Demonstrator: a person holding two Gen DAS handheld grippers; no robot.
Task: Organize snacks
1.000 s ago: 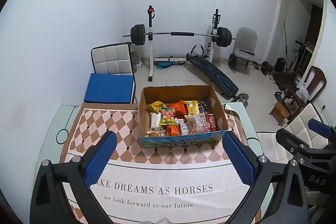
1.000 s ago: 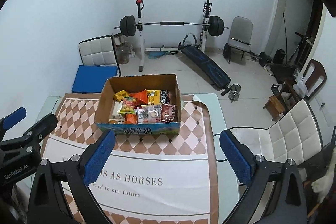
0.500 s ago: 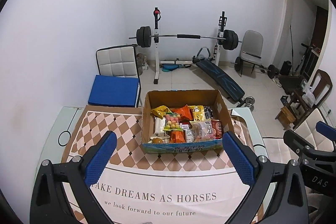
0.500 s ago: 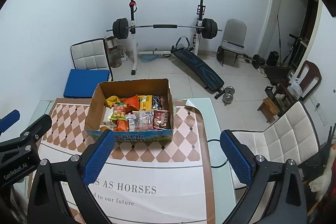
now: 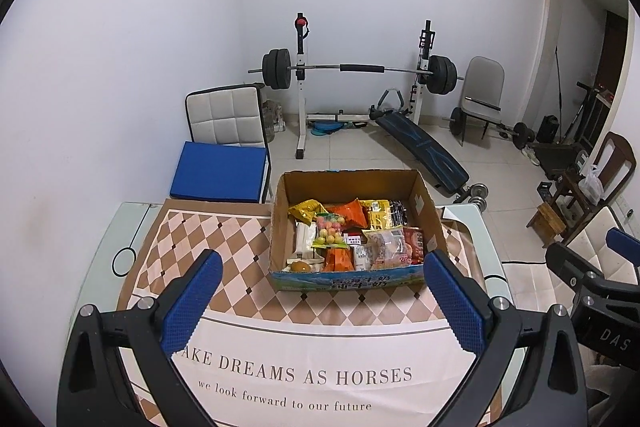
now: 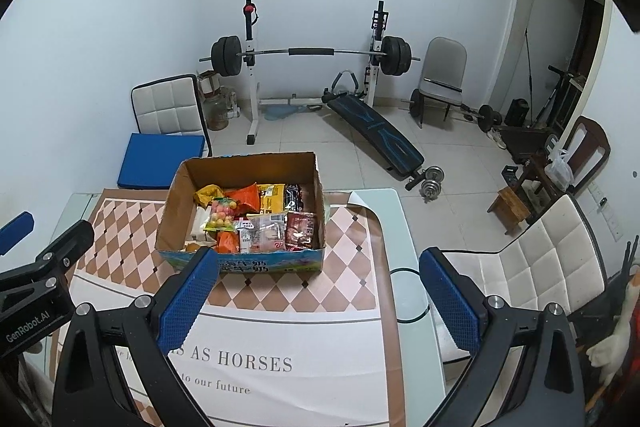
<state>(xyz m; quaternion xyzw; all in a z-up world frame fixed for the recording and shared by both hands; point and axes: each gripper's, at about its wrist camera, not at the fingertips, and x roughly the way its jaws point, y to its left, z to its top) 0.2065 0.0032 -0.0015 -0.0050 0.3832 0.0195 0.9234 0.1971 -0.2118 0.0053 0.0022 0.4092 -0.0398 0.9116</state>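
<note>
An open cardboard box (image 5: 430,227) (image 6: 172,203) stands at the far middle of the table, filled with several snack packets: an orange bag (image 5: 349,213), a yellow bag (image 5: 376,215), a pack of coloured sweets (image 5: 330,231) and a clear packet (image 6: 266,233). My left gripper (image 5: 320,301) is open and empty, held above the table short of the box. My right gripper (image 6: 318,297) is open and empty, to the right of the left one, short of the box's right side.
The table (image 5: 100,259) carries a checkered cloth with printed words (image 5: 296,375). A white chair with a blue cushion (image 5: 218,171) stands behind it, another white chair (image 6: 536,267) at the right. A barbell rack (image 5: 356,69) and bench fill the far room.
Both grippers have risen and tilted a little, so the box sits lower in the left wrist view. Both stay open and empty; the box has not moved.
</note>
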